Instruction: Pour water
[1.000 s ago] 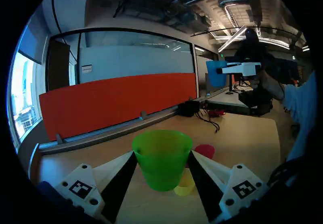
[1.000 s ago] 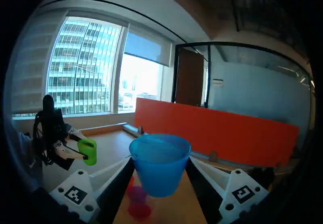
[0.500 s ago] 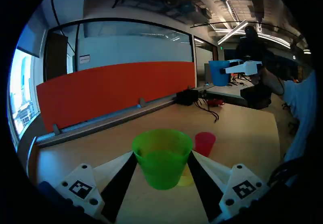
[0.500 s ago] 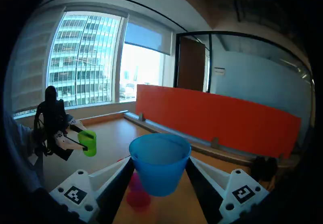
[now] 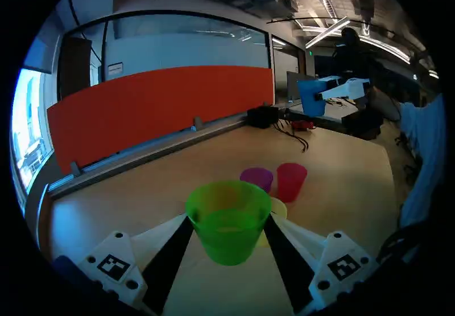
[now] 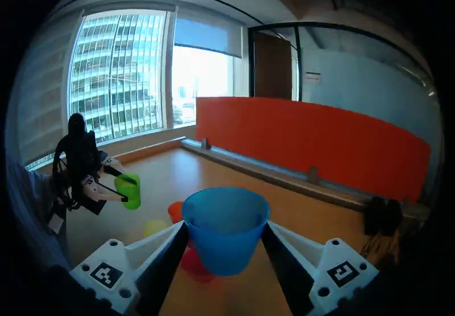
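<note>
Left gripper (image 5: 229, 218) lower now, fingers (image 5: 175, 245) snug against green cup (image 5: 229, 242) sides

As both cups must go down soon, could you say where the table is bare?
In the left gripper view, the table is bare between the orange partition and the purple cup, and right of the red cup. Crowded: those two and the yellow cup bunch beyond the green cup; cables litter the far end.

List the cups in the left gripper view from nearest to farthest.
green cup → yellow cup → red cup → blue cup. The purple cup is left out, since its depth against the red one is unclear.
</note>
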`<state>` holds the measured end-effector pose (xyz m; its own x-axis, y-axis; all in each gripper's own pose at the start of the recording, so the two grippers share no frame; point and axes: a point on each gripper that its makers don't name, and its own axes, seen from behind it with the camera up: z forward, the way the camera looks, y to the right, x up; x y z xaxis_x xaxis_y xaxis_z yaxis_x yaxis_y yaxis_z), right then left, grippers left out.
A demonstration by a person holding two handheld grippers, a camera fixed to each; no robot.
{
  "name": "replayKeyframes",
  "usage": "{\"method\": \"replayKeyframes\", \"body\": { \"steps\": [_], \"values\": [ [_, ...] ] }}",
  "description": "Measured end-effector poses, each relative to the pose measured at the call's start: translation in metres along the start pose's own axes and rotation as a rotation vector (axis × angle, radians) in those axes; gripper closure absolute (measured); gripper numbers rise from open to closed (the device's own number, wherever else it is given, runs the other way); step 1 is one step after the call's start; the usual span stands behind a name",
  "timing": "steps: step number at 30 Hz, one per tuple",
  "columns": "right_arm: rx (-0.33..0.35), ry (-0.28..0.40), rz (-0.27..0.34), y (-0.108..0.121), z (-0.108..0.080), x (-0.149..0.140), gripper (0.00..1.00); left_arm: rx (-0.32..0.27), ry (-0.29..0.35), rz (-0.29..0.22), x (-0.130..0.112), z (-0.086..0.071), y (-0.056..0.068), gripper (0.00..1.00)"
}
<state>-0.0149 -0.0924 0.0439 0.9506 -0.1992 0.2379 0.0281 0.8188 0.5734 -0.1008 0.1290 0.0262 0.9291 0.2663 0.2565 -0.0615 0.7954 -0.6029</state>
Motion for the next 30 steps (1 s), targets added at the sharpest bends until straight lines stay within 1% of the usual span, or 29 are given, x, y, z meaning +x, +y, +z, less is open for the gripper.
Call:
{"method": "replayKeyframes", "body": {
  "steps": [5, 9, 20, 26, 30],
  "values": [
    [-0.015, -0.046, -0.020, 0.006, 0.004, -0.020, 0.12, -0.016, -0.043, -0.006, -0.015, 0.006, 0.001, 0.16],
    [-0.014, -0.075, -0.026, 0.009, 0.007, -0.033, 0.12, -0.026, -0.082, -0.001, -0.028, 0.011, 0.000, 0.16],
    [-0.001, -0.140, -0.009, 0.013, 0.016, -0.066, 0.12, -0.058, -0.178, 0.005, -0.059, 0.022, -0.002, 0.16],
    [0.006, -0.164, 0.000, 0.013, 0.022, -0.078, 0.12, -0.073, -0.224, 0.026, -0.074, 0.030, 0.000, 0.16],
    [0.007, -0.172, 0.007, 0.014, 0.025, -0.083, 0.12, -0.079, -0.244, 0.037, -0.082, 0.036, 0.001, 0.16]
  ]
}}
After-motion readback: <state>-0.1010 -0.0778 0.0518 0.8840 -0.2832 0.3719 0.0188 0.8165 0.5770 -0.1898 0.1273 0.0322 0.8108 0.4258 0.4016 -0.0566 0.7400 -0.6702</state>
